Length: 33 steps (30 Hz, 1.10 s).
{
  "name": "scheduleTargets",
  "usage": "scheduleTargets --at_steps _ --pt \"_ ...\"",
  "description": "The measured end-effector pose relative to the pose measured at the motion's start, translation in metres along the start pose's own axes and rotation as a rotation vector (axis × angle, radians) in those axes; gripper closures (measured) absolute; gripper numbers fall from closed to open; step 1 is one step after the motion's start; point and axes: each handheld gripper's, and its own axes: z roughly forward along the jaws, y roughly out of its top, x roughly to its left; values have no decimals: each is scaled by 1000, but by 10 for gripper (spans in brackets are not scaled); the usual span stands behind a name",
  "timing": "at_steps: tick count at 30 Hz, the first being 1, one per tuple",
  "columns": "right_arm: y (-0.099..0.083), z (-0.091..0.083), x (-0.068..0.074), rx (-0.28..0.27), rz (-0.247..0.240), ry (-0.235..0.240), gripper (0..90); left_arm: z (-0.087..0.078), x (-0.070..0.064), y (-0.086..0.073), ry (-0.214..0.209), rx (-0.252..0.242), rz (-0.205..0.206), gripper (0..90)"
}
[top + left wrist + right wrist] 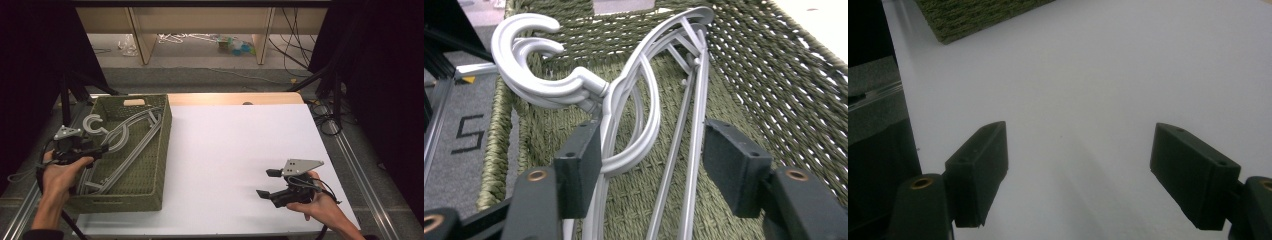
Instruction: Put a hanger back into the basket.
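Hangers (639, 95), two, in one basket (774, 75)

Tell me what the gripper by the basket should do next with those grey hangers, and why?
Probably close the left gripper on the hangers. Its jaws stand open, with the hangers' curved shoulder and thin bars lying between them near the neck, inside the woven basket. One pad looks right against the plastic already, so a gentle squeeze should catch them for lifting.

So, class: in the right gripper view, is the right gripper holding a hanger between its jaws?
No. The right gripper has its jaws spread wide apart with only the bare white table between them.
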Motion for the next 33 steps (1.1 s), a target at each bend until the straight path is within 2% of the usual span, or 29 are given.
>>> scheduleTargets --at_steps 4,10,15,19,24,25,30,33 --pt "0 0 0 1 1 -2 238 -8 -1 -3 5 -11 17 388" --pt "0 0 0 0 1 -2 237 -19 -3 -3 5 -38 17 363" --pt "0 0 0 -2 4 -5 236 -20 -12 -3 -10 -25 48 335" --pt "0 0 0 -5 10 -12 228 -21 -25 -2 -33 -34 65 301" --pt "0 0 0 -4 10 -8 223 -22 -47 1 -74 -46 103 262" --pt "0 0 0 -6 10 -13 222 -21 -52 1 -81 -53 97 260" --pt "0 0 0 -12 10 -14 218 -19 -76 4 -118 -59 157 248" --pt "0 0 0 -14 13 -11 214 -18 -88 5 -142 -64 153 239"
